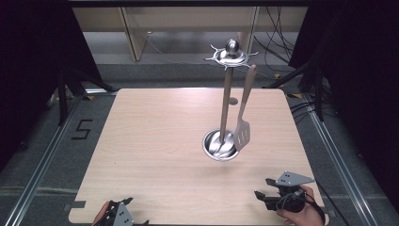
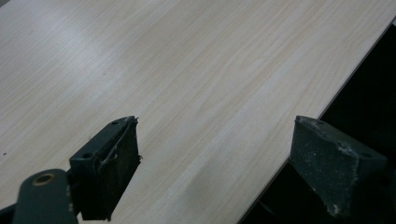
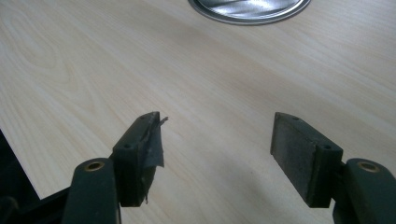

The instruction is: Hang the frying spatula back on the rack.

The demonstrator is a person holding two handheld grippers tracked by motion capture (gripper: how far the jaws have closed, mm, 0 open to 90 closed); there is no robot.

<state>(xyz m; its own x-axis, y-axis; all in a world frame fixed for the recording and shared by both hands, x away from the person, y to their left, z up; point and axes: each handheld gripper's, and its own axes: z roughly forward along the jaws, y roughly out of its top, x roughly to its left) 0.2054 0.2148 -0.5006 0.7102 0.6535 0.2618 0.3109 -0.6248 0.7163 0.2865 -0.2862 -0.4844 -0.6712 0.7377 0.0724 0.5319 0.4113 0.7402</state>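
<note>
At the bottom edge of the high view, the left gripper (image 1: 123, 213) sits at lower left and the right gripper (image 1: 269, 190) at lower right, both with jaws wide apart and empty over the wooden table (image 1: 155, 141). Right of centre stands a metal rack (image 1: 226, 101), its round base (image 3: 250, 10) at the right gripper view's top edge. A slotted spatula (image 1: 243, 122) hangs from the rack's top hooks.

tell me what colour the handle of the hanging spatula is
Light wood, a pale tan, on the spatula hanging from the metal rack. The high view shows it best.
</note>
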